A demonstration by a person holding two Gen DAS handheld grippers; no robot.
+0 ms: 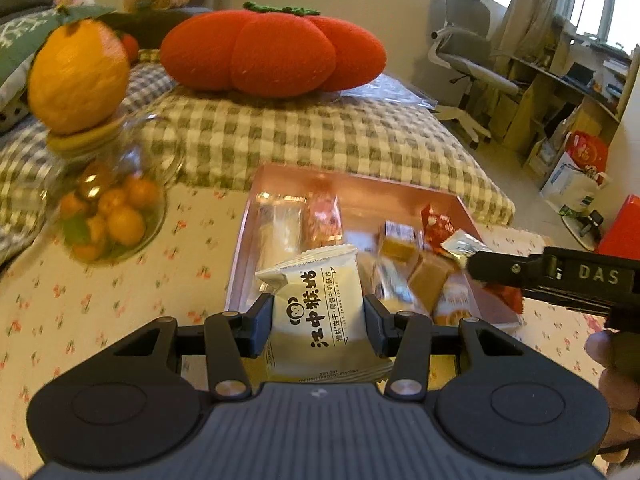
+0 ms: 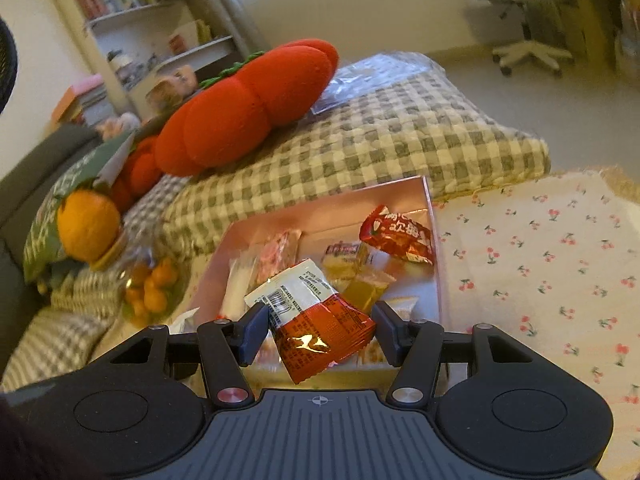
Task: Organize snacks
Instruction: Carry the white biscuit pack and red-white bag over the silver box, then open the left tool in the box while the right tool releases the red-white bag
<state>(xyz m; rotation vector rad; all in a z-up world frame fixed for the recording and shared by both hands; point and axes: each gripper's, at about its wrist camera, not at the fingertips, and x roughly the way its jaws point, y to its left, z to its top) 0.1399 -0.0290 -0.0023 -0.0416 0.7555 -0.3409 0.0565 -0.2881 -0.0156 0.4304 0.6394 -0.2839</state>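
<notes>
Pink tray [image 1: 360,188] ahead on cloth | left gripper [image 1: 318,326] clamps cream packet [image 1: 316,312] over near edge | right gripper [image 2: 320,330] clamps red packet [image 2: 320,332] above tray | lower each flat into free gaps, release one by one.

Red pumpkin cushion [image 1: 272,52] on checked quilt [image 1: 320,136], office chair [image 1: 464,60] beyond, floral tablecloth [image 2: 540,248] nearer.

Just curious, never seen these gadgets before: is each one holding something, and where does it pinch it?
Left gripper holds a cream biscuit packet by its side edges. Right gripper holds a red-and-white snack packet across its red end.
</notes>
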